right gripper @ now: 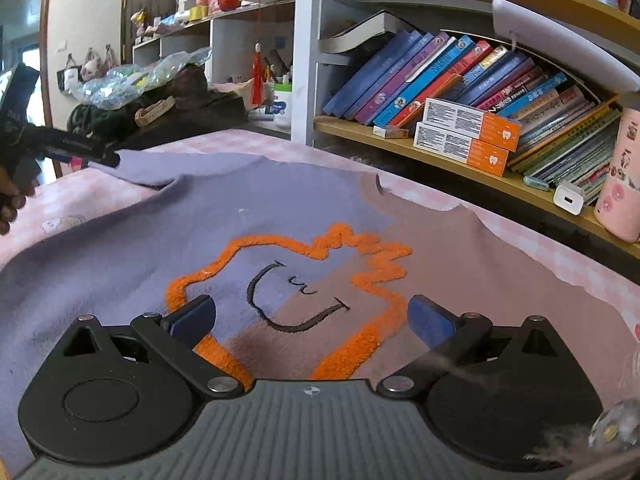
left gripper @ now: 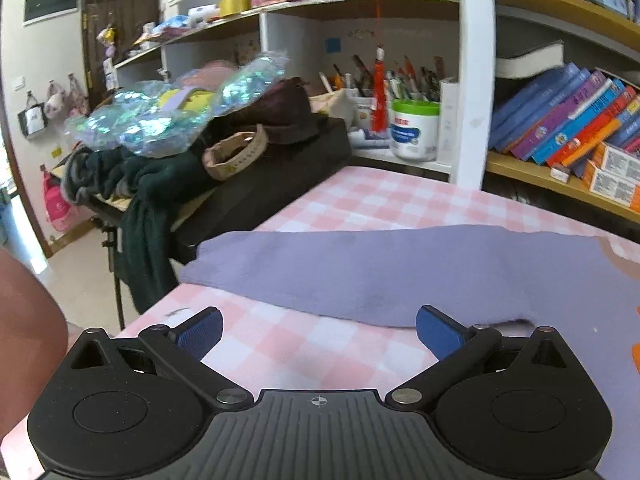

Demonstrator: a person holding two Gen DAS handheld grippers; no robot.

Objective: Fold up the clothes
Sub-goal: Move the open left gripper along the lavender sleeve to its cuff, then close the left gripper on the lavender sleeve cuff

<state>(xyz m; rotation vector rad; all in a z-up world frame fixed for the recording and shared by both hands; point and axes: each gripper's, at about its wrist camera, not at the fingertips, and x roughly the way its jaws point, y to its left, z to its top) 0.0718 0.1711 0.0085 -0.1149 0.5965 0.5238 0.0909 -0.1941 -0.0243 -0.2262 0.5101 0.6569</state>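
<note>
sweater: purple/mauve sweater (right gripper: 304, 216) spread flat, front up, on the pink checked tablecloth (left gripper: 312, 344); orange fuzzy outline with a black stitched face (right gripper: 296, 300) in the chest area; left half purple, right half dusty mauve
sleeve: purple sleeve (left gripper: 360, 268) stretched sideways across the cloth, cuff end near the table's left edge, beside the black box
left gripper: (left gripper: 318, 330) released, blue pads (left gripper: 202, 330) wide apart, nothing between them; sits low over bare tablecloth, right pad just beside the sleeve's lower edge, contact unclear
right gripper: (right gripper: 310, 320) released, jaws spread, nothing held; hovers over the sweater chest, pads straddling the lower part of the orange outline
cross view: left gripper also visible in the right wrist view at far left (right gripper: 60, 144), tips at the sleeve
surroundings: bookshelf with leaning books (right gripper: 460, 76) behind the table; pile of dark clothes and shiny plastic bags (left gripper: 168, 120) left of it
</note>
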